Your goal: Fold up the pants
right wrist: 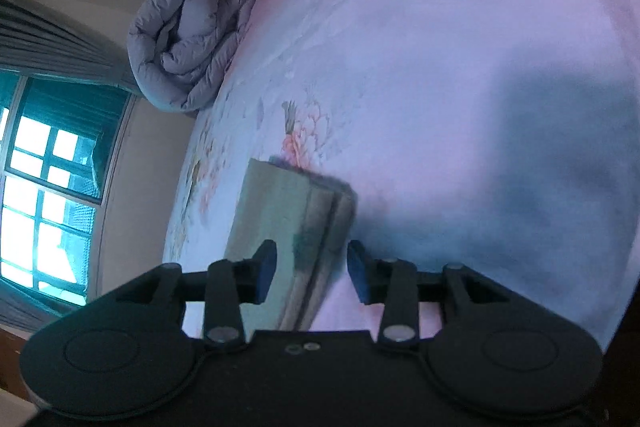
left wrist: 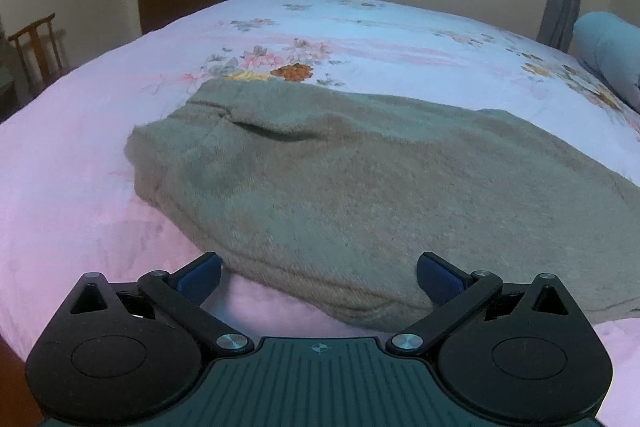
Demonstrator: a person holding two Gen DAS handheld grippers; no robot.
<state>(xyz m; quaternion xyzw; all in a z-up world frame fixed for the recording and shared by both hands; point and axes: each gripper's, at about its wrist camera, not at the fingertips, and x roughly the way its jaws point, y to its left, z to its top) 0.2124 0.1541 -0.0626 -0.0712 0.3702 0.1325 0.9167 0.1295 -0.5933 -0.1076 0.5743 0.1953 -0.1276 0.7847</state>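
One pair of pants [left wrist: 360, 187] ran off frame; left gripper [left wrist: 319, 281] spread, right gripper [right wrist: 311, 271] parted, both empty.

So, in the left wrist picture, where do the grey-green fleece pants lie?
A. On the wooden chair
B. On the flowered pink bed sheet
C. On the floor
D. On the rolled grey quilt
B: the grey-green fleece pants lie spread on the flowered pink bed sheet, ahead of the open left gripper.
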